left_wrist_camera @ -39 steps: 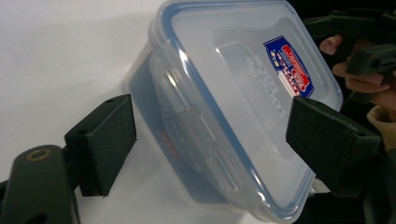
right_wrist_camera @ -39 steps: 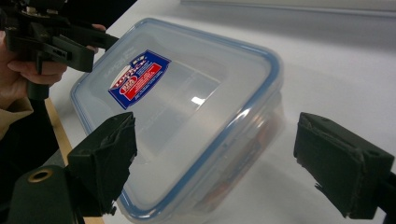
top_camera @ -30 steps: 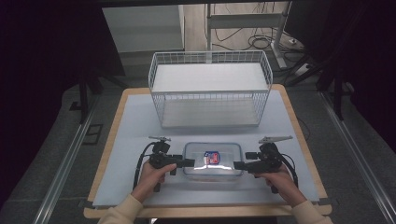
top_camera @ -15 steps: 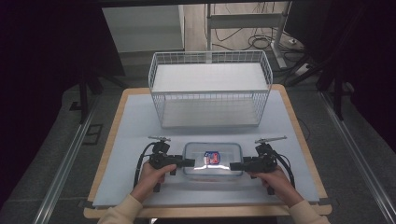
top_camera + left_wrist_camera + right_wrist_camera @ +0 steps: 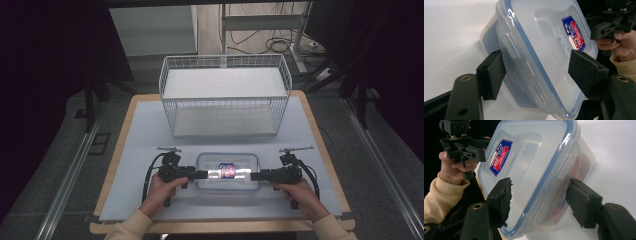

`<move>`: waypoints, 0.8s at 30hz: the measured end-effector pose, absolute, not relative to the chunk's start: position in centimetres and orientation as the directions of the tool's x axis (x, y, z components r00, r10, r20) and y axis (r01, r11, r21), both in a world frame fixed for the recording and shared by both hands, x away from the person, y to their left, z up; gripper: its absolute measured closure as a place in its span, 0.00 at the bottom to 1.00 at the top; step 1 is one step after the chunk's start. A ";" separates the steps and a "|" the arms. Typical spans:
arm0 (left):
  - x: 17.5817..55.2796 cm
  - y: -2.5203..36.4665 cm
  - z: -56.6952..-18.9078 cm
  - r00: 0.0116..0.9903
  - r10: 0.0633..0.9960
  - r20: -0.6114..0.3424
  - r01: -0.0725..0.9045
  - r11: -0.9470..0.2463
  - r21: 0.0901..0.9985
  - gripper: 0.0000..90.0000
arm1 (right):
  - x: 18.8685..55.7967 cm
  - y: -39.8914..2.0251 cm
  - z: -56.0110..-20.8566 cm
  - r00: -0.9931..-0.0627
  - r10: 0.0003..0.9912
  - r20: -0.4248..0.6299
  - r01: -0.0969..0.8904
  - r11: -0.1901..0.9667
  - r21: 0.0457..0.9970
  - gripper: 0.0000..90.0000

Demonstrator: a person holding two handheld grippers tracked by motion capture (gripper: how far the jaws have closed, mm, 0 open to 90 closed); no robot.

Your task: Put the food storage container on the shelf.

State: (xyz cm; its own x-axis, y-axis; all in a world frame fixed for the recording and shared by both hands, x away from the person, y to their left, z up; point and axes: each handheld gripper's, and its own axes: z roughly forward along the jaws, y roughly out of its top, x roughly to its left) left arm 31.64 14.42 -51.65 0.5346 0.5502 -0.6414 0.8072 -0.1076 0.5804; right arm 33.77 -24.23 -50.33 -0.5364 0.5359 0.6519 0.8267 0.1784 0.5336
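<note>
A clear plastic box (image 5: 228, 172) w/ a blue-sealed lid sits flat on the table (image 5: 150, 130), near the front edge and about midway btwn the left & right edges. Its long axis runs left-right, parallel to the front edge; lid faces up, and a red-and-blue sticker (image 5: 226, 170) sits near the lid's middle. The left gripper (image 5: 201, 174) comes in level from the box's left short end, the right gripper (image 5: 256, 176) from its right short end, so the two point at each other along the box's long axis. In the left gripper view the box end (image 5: 539, 57) lies btwn the jaws: one pad is at the side wall by the latch flap, the other is over the lid, and whether either pad presses I can't tell. The jaws have just been closing, w/ the box end btwn them. In the right gripper view one pad (image 5: 500, 201) lies on the lid and the other (image 5: 580, 200) is at the side wall by the latch; these jaws have also just been closing around that end, and firm contact can't be told. Something red-orange shows thru the box wall (image 5: 579, 167). A white wire basket (image 5: 225, 95) stands toward the back edge, well apart from the box, its long side also left-right.
</note>
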 end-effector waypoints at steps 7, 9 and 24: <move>31.2 14.8 -51.6 0.546 0.539 -0.641 0.796 -0.097 0.597 0.41 | 33.4 -24.4 -50.0 -0.561 0.532 0.634 0.810 0.192 0.554 0.46; 31.1 14.9 -51.6 0.546 0.535 -0.645 0.797 -0.093 0.597 0.42 | 33.3 -24.4 -50.0 -0.569 0.533 0.627 0.804 0.197 0.562 0.46; 30.6 15.5 -51.5 0.570 0.513 -0.642 0.782 -0.098 0.615 0.49 | 32.9 -24.4 -49.7 -0.593 0.526 0.610 0.785 0.210 0.582 0.49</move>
